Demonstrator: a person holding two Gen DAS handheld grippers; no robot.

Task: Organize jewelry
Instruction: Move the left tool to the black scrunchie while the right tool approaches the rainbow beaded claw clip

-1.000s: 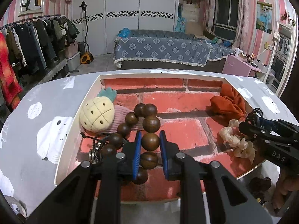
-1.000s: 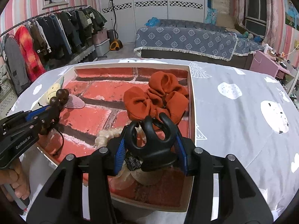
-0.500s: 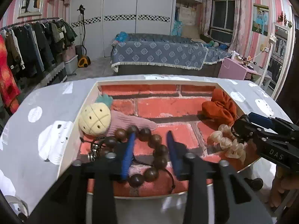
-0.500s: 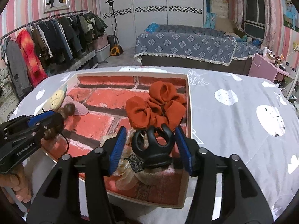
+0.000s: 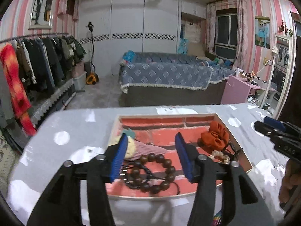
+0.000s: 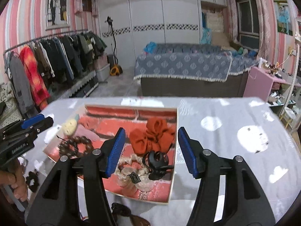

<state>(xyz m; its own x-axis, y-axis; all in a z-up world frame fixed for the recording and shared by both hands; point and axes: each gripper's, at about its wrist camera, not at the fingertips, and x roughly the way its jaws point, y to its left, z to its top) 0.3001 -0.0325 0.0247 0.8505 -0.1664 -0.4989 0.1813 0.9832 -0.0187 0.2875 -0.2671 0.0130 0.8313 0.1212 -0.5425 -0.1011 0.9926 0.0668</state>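
- Grey cloth with white cartoon patches is covering the table (image 5: 75,131), and a shallow white-rimmed tray (image 6: 174,131) with a red brick-patterned floor is sitting on it, ahead of both sets of jaws.
- Blue-padded jaws of the left gripper (image 5: 150,156) are standing wide apart, holding nothing; a bracelet (image 5: 156,171) of dark wooden beads is lying flat on the tray floor between and just below them.
- Beside the left pad of that gripper, a pineapple-shaped plush (image 5: 129,146) with a pink knitted piece is resting in the tray.
- Jaws of the right gripper (image 6: 150,150) are likewise spread open and gripping nothing; a black claw hair clip (image 6: 157,162) is lying between them on top of a cream scrunchie (image 6: 129,167), near the tray's front right corner.
- Just beyond the clip, an orange scrunchie (image 6: 152,137) is lying against the tray's right wall.
- Off the table's near edge, left of the right gripper's jaws, a small dark scrunchie (image 6: 33,180) is showing beside the person's hand.
- Far ahead of both jaws, a bed (image 5: 169,73) with a blue patterned spread is filling the middle of a pink-striped room, with white wardrobe doors (image 6: 161,28) behind it.
- To the left, a rail of hanging clothes (image 6: 56,56) is running along the wall; to the right, a pink cabinet (image 5: 239,90) is standing beside the bed.
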